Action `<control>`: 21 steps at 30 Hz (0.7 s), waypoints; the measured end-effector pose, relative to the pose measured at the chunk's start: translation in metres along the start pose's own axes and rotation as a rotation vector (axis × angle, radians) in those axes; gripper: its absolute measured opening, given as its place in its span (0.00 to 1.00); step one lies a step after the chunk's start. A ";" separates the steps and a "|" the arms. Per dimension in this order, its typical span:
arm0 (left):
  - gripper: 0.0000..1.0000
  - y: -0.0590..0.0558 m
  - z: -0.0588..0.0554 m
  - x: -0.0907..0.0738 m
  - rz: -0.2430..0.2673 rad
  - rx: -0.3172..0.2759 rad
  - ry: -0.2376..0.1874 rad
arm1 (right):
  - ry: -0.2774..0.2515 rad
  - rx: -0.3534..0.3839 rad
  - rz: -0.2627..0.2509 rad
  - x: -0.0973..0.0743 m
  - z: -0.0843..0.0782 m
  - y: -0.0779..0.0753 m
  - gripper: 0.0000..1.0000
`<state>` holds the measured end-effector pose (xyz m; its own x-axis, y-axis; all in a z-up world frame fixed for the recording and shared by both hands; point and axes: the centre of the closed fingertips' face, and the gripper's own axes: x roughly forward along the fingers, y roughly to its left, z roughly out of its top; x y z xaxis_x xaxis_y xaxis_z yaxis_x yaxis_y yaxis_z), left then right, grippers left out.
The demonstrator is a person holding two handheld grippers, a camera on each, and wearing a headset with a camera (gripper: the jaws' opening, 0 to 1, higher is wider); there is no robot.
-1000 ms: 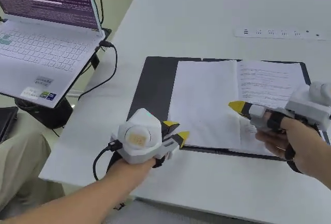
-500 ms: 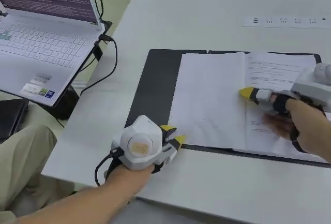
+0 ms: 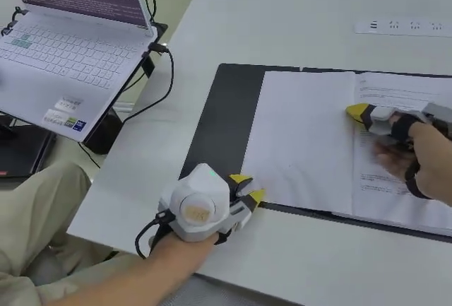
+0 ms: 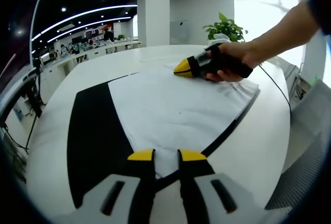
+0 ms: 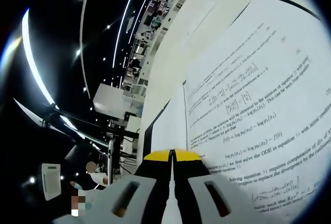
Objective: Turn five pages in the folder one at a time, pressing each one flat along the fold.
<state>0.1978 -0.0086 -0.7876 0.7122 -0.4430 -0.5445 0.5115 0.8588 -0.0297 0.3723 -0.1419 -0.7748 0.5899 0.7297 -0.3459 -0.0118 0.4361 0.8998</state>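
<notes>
A black folder (image 3: pixel 226 122) lies open on the white table, with a blank white page (image 3: pixel 304 136) on its left half and a printed page (image 3: pixel 402 172) on its right half. My right gripper (image 3: pixel 357 112) is shut, its yellow tips resting on the fold between the two pages. In the right gripper view its jaws (image 5: pixel 172 155) meet over the fold beside the printed page (image 5: pixel 248 105). My left gripper (image 3: pixel 248 187) sits at the folder's near edge by the blank page's corner. Its jaws (image 4: pixel 166 155) stand a little apart, and the page corner shows in the gap between them.
An open laptop (image 3: pixel 70 44) stands at the far left, partly off the table, with a black cable (image 3: pixel 166 80) running from it toward the table edge. A white power strip (image 3: pixel 413 27) lies at the far right. The table's near edge is just behind the left gripper.
My right gripper has slid along the fold toward the folder's far edge, staying shut. The left gripper has kept its place at the near edge. The head camera has shifted.
</notes>
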 end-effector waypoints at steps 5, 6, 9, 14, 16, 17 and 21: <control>0.15 -0.001 0.000 0.000 -0.003 0.000 0.003 | -0.051 0.041 -0.003 0.011 0.016 -0.001 0.00; 0.15 -0.001 0.000 0.000 -0.002 0.000 0.002 | -0.053 0.042 -0.004 0.012 0.017 -0.001 0.00; 0.15 -0.001 0.001 -0.001 -0.002 -0.001 -0.001 | -0.086 0.053 -0.019 0.019 0.027 -0.002 0.00; 0.15 -0.002 0.001 0.000 -0.001 0.001 -0.006 | -0.122 0.054 -0.049 0.030 0.040 -0.001 0.00; 0.15 -0.003 0.001 -0.001 -0.002 0.003 -0.007 | -0.130 0.051 -0.065 0.034 0.044 -0.001 0.00; 0.15 -0.003 0.001 0.000 -0.002 0.005 -0.006 | -0.135 0.052 -0.067 0.037 0.047 -0.001 0.00; 0.15 -0.002 0.000 0.001 -0.002 0.003 -0.007 | -0.177 0.073 -0.081 0.045 0.060 -0.003 0.00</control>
<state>0.1975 -0.0106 -0.7876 0.7145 -0.4463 -0.5388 0.5143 0.8571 -0.0279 0.4474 -0.1423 -0.7773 0.7193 0.5867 -0.3719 0.0965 0.4458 0.8899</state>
